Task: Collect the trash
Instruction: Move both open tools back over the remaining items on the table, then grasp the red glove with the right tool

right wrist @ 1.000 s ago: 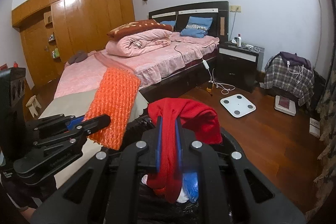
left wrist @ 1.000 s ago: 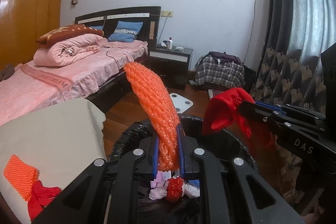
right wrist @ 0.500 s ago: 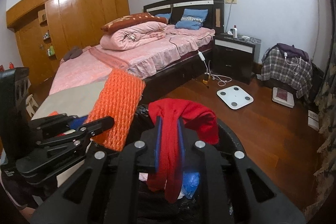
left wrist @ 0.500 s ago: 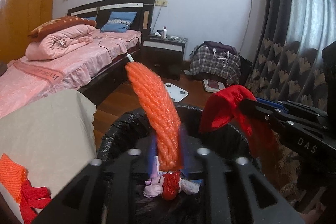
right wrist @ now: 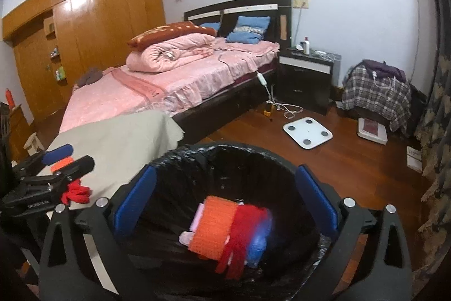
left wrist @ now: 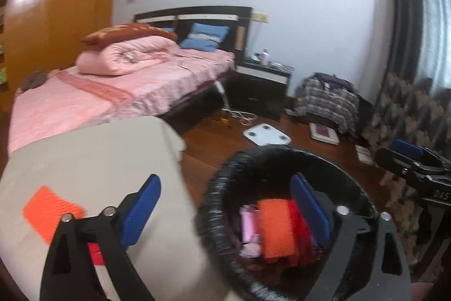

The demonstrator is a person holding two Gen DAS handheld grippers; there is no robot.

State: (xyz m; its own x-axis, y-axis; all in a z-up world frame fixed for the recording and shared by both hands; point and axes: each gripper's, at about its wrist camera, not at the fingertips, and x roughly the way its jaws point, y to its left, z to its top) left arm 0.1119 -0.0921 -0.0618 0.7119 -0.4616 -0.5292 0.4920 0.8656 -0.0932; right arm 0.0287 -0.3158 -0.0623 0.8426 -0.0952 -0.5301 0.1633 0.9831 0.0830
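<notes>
Orange mesh [left wrist: 50,209] and red scrap [right wrist: 75,192] left on cloth [left wrist: 93,160]: light, limp, pinchable at any bunched fold; both grippers [left wrist: 225,212] [right wrist: 224,200] opening wide, empty, over bin [right wrist: 197,153].

Two wrist cams, both hanging close over the bin

Each looks down past its gripper into the bin [left wrist: 282,157] [right wrist: 225,151]; both share the bed [left wrist: 118,92] [right wrist: 174,86] behind.

Orange netting [right wrist: 214,227] and red rag [right wrist: 242,233] — side by side, touching, in black-lined bin [right wrist: 197,157]
</notes>
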